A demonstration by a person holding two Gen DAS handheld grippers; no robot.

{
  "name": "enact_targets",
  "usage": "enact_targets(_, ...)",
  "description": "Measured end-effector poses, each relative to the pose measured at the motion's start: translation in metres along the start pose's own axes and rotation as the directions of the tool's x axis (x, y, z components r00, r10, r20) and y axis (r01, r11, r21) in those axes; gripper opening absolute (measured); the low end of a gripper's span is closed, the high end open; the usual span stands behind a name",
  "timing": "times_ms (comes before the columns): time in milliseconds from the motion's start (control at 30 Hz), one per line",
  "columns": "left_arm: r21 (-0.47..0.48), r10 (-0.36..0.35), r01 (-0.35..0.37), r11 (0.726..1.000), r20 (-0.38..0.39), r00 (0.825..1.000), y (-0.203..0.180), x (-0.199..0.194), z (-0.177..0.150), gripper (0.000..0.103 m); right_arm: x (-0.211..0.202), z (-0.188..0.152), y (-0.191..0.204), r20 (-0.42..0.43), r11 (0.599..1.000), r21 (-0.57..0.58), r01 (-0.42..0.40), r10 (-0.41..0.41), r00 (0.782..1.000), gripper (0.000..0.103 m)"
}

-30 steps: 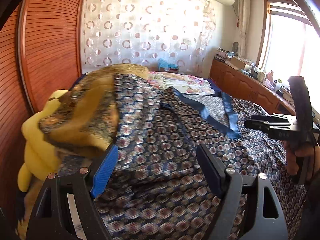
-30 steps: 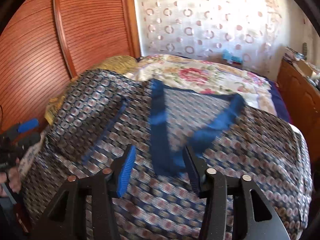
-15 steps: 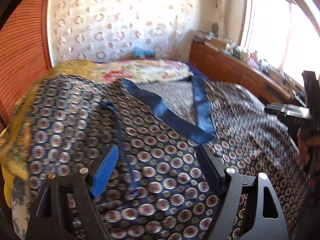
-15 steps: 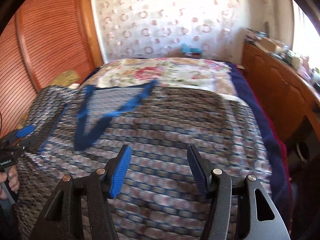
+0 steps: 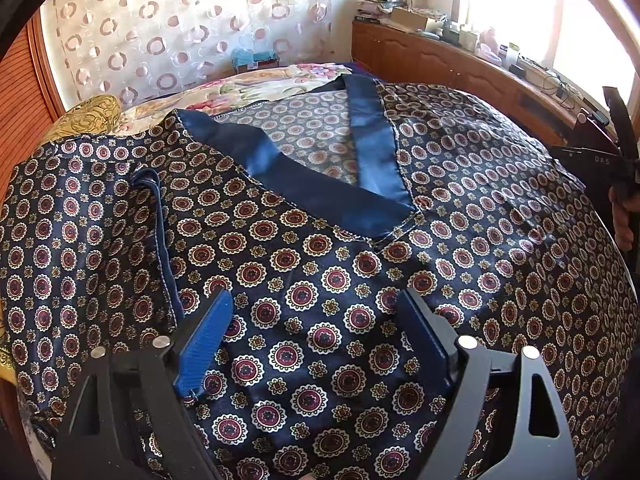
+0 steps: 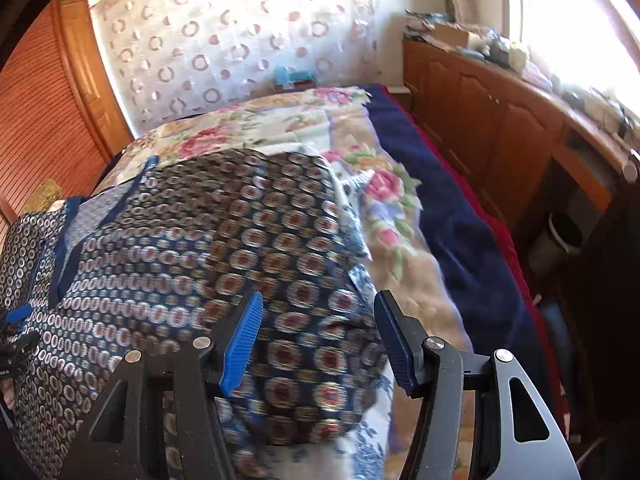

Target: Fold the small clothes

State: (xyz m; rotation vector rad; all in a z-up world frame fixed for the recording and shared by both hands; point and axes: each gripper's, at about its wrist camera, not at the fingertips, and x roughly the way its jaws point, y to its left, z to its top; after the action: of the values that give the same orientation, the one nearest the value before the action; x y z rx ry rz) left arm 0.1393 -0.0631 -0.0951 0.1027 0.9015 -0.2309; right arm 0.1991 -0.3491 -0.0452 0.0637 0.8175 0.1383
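A dark navy garment (image 5: pixel 320 264) with red and gold medallions and a plain blue V-neck collar (image 5: pixel 372 148) lies spread on the bed. My left gripper (image 5: pixel 316 312) is open and empty, just above the garment's chest below the collar. My right gripper (image 6: pixel 318 312) is open and empty over the garment's right edge (image 6: pixel 240 248), where the cloth ends on the floral quilt. The right gripper also shows at the right edge of the left wrist view (image 5: pixel 600 160), and the left gripper at the left edge of the right wrist view (image 6: pixel 12 320).
A floral quilt (image 6: pixel 392 200) and a navy blanket (image 6: pixel 460 216) cover the bed. A yellow patterned cushion (image 5: pixel 92 116) lies at the far left. A wooden cabinet (image 6: pixel 500 120) with clutter runs along the right. A wooden wardrobe (image 6: pixel 44 112) stands at left. A bin (image 6: pixel 564 236) sits on the floor.
Both grippers have swung to the right. The left one now faces the collar and chest. The right one has moved from the garment's middle to its right edge. Both stay open.
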Motion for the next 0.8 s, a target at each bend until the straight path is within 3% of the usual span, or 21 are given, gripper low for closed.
enact_targets(300,0.006,-0.001,0.002,1.0,-0.003,1.0,-0.002,0.002,0.001,0.089,-0.003,0.002,-0.025,-0.057,0.995,0.076,-0.07,0.074,0.996,0.059)
enact_targets(400,0.002,0.0,0.0,1.0,-0.004,1.0,-0.002,0.002,0.001,0.089,-0.003,0.002,-0.029,-0.059,0.988,0.088,-0.127,0.132,0.99,0.045)
enact_targets(533,0.001,0.0,0.0,1.0,-0.004,1.0,-0.002,0.001,0.001,0.089,-0.009,0.0,-0.029,-0.056,0.983,0.055,-0.173,0.177,0.983,0.017)
enact_targets(633,0.0,0.0,0.0,1.0,-0.004,1.0,-0.002,0.002,0.001,0.089,-0.021,-0.001,-0.028,-0.048,0.994,-0.001,-0.108,0.108,0.993,0.005)
enact_targets(800,0.001,-0.001,0.001,1.0,-0.004,1.0,-0.002,0.001,0.001,0.089,-0.034,0.001,-0.012,0.005,0.997,-0.079,-0.026,0.026,1.0,0.002)
